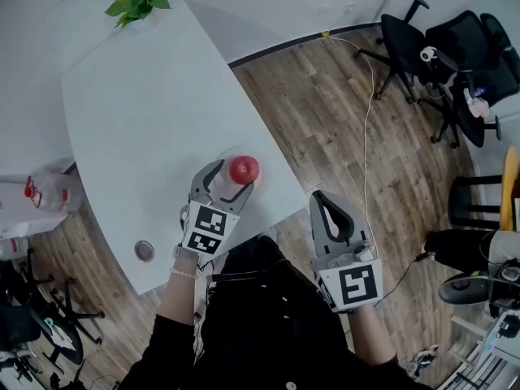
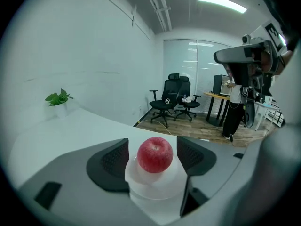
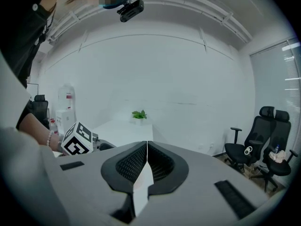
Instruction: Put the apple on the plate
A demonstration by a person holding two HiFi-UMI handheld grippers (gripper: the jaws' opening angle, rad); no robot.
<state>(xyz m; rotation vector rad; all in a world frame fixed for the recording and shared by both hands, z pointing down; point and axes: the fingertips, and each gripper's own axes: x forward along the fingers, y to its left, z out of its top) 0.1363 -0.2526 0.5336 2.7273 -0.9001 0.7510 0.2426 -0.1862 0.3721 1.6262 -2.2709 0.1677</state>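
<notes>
A red apple [image 1: 244, 169] [image 2: 154, 155] rests on a small white plate [image 2: 151, 186] near the front right edge of the white table [image 1: 138, 120]. My left gripper [image 1: 230, 179] [image 2: 153, 150] is open, one jaw on each side of the apple, with a thin gap on both sides. In the head view the plate is hard to tell from the table. My right gripper [image 1: 322, 197] [image 3: 147, 147] is shut on nothing and is held off the table, over the wooden floor.
A potted green plant [image 1: 136, 5] [image 2: 58, 98] stands at the table's far end. A round metal disc [image 1: 144, 251] is set into the near corner. A water jug [image 1: 41, 193] is at the left. Office chairs [image 1: 422, 47] and a cable [image 1: 366, 136] are on the floor at the right.
</notes>
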